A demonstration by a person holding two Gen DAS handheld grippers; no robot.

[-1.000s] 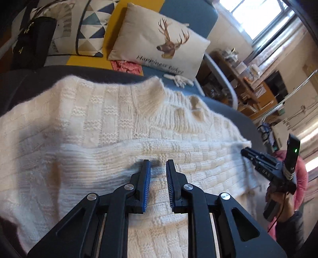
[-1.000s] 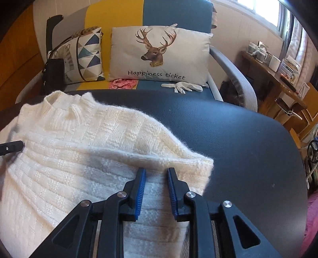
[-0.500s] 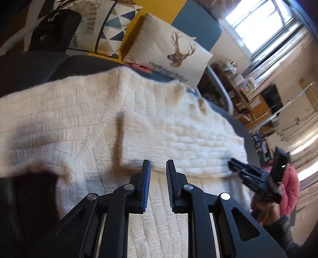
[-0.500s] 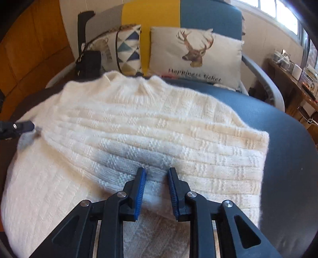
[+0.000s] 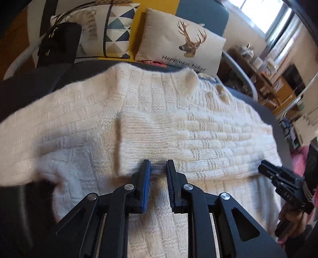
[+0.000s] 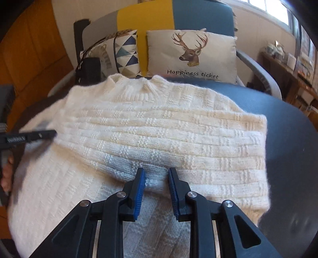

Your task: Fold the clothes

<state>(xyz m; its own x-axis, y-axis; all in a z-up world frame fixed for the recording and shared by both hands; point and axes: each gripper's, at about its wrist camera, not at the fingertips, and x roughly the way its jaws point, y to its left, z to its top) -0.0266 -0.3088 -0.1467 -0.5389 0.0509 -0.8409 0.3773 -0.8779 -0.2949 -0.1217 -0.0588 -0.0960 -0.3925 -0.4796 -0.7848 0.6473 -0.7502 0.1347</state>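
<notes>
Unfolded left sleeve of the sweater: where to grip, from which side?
Grip the left sleeve near its cuff end, coming in low from the outer left with the left gripper. It lies flat, spread outward, its edge free on the dark table.

Dark round table (image 6: 288, 139): occupies the near ground. Armchair (image 6: 198, 17): set at the far side, back panelled in grey, yellow and blue, pale grey armrest at right. Deer-print cushion (image 6: 190, 55), lettered "Happiness ticket": propped on the seat. Geometric triangle-pattern cushion (image 6: 123, 53): placed to its left. Black bag (image 6: 89, 69): stood at far left of the seat. Orange wood panelling (image 6: 33, 49): seen on the left wall. Window (image 5: 264, 13): located far right, daylight admitted. Cluttered wooden shelf unit (image 5: 274, 87): positioned below the window.
</notes>
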